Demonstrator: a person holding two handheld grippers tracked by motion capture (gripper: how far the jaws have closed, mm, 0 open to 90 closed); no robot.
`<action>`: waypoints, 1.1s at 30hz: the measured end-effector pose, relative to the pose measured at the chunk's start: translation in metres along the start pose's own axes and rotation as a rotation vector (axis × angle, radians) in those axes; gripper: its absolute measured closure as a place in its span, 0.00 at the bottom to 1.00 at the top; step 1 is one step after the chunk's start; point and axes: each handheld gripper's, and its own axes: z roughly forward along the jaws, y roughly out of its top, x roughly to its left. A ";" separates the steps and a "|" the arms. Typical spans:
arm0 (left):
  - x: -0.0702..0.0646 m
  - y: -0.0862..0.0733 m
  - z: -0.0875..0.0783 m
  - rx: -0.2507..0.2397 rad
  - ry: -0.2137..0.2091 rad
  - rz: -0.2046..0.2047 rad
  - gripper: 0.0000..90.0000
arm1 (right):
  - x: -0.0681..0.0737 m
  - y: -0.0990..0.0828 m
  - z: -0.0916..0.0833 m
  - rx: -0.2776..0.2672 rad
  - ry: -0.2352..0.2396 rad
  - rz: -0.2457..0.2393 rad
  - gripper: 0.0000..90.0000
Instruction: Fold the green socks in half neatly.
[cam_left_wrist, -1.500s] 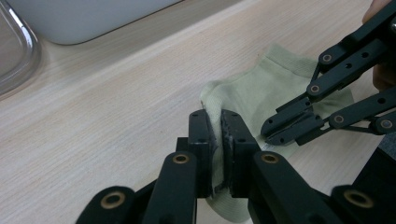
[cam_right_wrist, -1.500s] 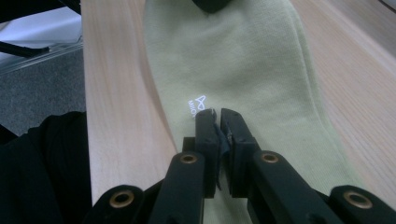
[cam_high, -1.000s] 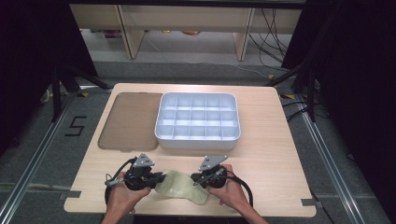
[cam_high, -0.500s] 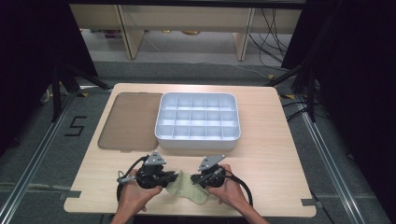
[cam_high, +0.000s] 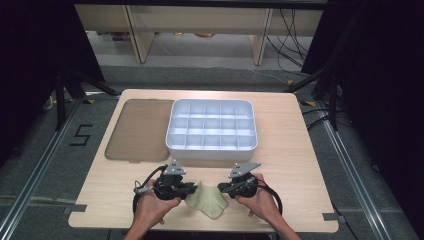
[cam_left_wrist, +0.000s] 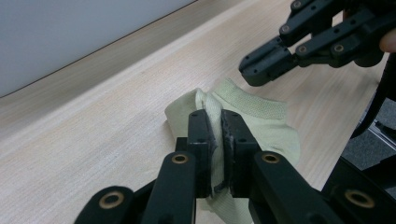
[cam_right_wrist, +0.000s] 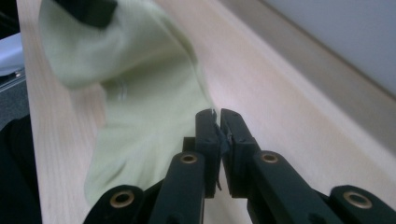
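Pale-green fabric sock (cam_high: 206, 200) flat on wooden table (cam_high: 300, 165) | left gripper (cam_left_wrist: 215, 128) clamped on its edge | right gripper (cam_right_wrist: 215, 122) clamped on opposite edge

The sock (cam_left_wrist: 261, 122) is soft knitted cloth, pale yellow-green and matt, with a finely ribbed cuff. The table (cam_high: 300, 165) looks like light wood, smooth, with a faint straight grain and a dull sheen. The tray (cam_high: 212, 150) of compartments seems to be white plastic, smooth and slightly glossy. The lid (cam_high: 137, 129) beside it looks like brownish see-through plastic. The left gripper (cam_left_wrist: 215, 126) and the right gripper (cam_right_wrist: 215, 122) are matt black plastic with brass-coloured metal rivets.
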 end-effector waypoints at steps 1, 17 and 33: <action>-0.001 0.000 0.000 -0.001 0.002 -0.002 0.92 | 0.001 -0.002 0.000 0.009 0.009 0.017 0.96; -0.013 0.007 0.018 0.011 -0.053 0.011 0.91 | -0.002 -0.003 0.020 0.040 0.044 0.023 0.96; -0.016 0.006 0.047 0.028 -0.078 -0.018 0.87 | -0.013 -0.003 0.010 -0.001 0.027 0.062 0.93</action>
